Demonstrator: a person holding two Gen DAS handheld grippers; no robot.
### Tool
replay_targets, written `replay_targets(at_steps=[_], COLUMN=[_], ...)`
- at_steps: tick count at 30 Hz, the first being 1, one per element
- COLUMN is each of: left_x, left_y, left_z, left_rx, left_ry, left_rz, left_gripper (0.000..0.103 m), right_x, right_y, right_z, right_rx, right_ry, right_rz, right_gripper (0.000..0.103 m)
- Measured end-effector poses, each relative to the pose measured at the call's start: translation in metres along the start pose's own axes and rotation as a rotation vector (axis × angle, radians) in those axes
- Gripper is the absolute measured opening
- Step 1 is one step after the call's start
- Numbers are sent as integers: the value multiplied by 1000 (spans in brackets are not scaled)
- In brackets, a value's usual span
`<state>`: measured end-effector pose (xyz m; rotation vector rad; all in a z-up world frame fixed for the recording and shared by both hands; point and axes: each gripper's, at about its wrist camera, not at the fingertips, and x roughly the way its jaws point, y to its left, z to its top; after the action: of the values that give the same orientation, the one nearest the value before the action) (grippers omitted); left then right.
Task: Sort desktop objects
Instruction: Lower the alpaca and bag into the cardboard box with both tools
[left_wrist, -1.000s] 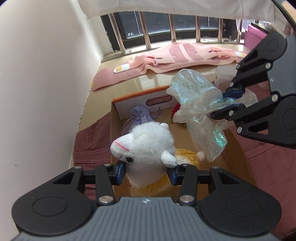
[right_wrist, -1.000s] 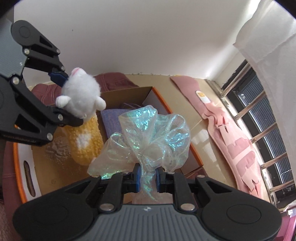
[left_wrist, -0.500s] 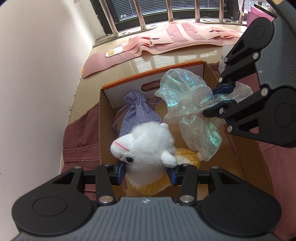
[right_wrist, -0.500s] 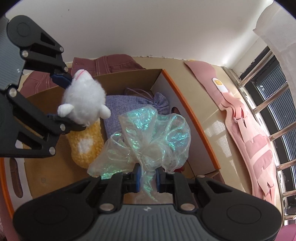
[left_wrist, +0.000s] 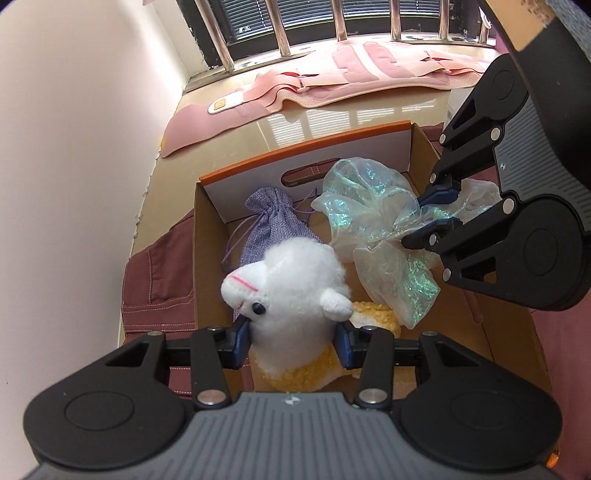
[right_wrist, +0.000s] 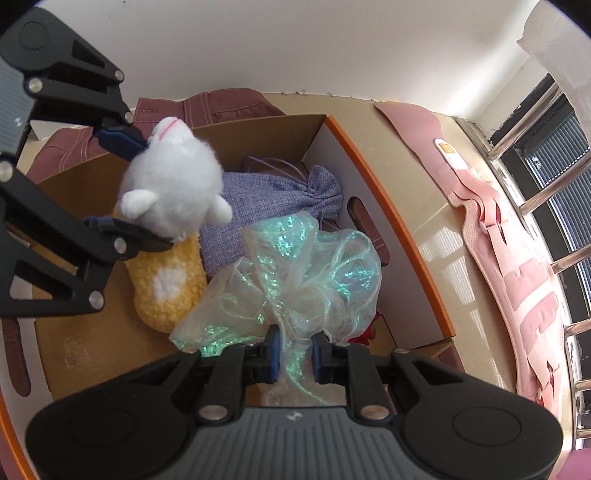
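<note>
- Inside, the cardboard box (left_wrist: 207, 236) held a woven purple pouch (right_wrist: 273, 199) against its white, orange-edged end wall.
- The left gripper (left_wrist: 291, 341) clamped a fluffy white and yellow plush toy (left_wrist: 295, 280) over the box.
- The right gripper (right_wrist: 294, 354) pinched a crinkled, shimmery sheer bag (right_wrist: 310, 273) beside it, above the box floor.

Both grippers tilt steeply down. Left gripper (left_wrist: 291, 341) has its jaws part-spread, pads pressing both sides of something soft; right gripper (right_wrist: 293, 350), over at 2 o'clock, is pinched nearly closed.
</note>
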<state>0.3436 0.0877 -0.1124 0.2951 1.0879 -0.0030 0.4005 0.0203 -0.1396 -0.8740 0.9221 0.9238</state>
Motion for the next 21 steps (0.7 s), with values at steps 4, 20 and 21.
replay_targets(at_steps=[4, 20, 21], left_x=[1, 7, 7], left_y=[0, -7, -7], left_z=[2, 12, 13], left_rx=[3, 46, 47], left_ry=[-3, -3, -2], left_rz=[-1, 10, 10], left_gripper=[46, 47, 47], right_x=[2, 8, 8], right_y=[-1, -5, -5], right_z=[0, 0, -1], right_rx=[0, -8, -9], right_ry=[6, 15, 15], right_rz=[4, 5, 4], right_gripper=[19, 26, 27])
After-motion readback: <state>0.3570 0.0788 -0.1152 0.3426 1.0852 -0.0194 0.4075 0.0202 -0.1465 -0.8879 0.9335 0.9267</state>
